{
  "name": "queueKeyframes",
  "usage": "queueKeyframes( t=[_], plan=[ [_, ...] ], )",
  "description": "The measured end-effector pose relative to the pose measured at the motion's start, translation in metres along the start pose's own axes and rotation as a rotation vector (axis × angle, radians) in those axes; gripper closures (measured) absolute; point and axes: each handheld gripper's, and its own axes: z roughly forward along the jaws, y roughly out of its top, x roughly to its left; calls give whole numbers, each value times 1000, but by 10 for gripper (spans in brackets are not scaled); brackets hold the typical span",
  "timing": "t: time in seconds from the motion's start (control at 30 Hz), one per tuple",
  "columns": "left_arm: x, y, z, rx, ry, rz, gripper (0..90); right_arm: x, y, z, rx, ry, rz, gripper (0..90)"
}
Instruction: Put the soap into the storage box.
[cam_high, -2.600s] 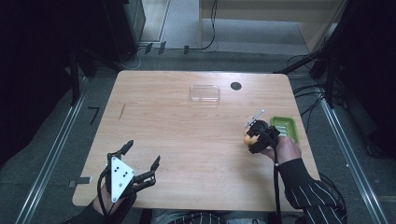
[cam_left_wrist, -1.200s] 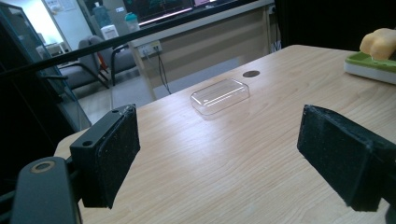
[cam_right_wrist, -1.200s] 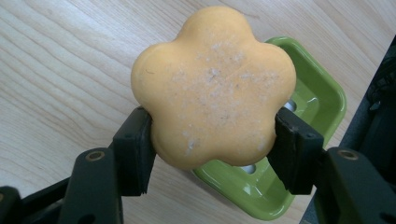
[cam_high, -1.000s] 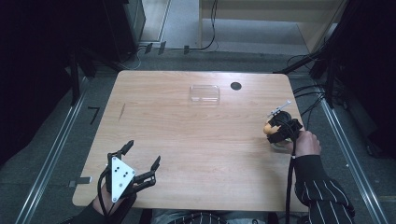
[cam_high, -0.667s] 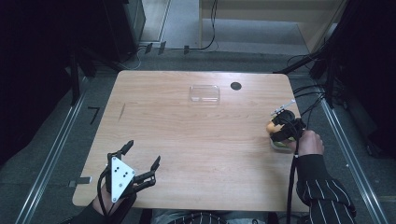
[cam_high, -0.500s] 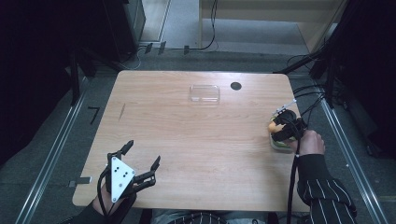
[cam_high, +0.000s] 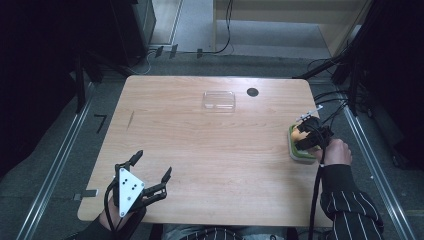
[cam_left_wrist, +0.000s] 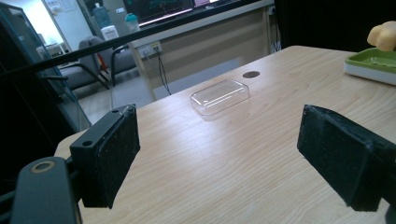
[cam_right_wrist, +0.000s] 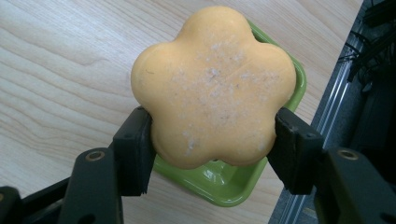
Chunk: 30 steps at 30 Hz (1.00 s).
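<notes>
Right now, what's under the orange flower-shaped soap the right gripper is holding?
Under the flower-shaped soap, clamped in the right gripper, sits a green dish on the wooden table. The soap covers most of the dish's inside.

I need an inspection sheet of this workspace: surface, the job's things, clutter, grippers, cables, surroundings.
Surface: wooden table, bare in the middle, dark round spot near far edge.
Job's things: orange flower-shaped soap above green dish at right edge.
Clutter: clear plastic lid near far edge.
Grippers: right gripper shut on the soap; left gripper open, empty, near front edge.
Cables: black cable along right sleeve; more on floor.
Surroundings: dark; metal rails beside table.
</notes>
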Motion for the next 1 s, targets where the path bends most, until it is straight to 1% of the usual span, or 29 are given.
queueKeyframes(
  t=[0.03,0.1,0.13,0.5,0.77,1.0],
  plan=[
    [0,0,0,0,1,0,135,-1,0,0,2,-4,7,406],
    [0,0,0,0,0,0,135,-4,-1,0,2,-3,5,406],
    [0,0,0,-1,0,1,135,-5,-1,1,-4,-6,13,406],
    [0,0,0,-1,1,1,135,-16,-4,8,13,-7,39,406],
    [0,0,0,0,0,3,135,-23,-5,16,35,-6,52,406],
    [0,0,1,0,2,1,135,-25,-4,26,64,10,55,405]
  ],
)
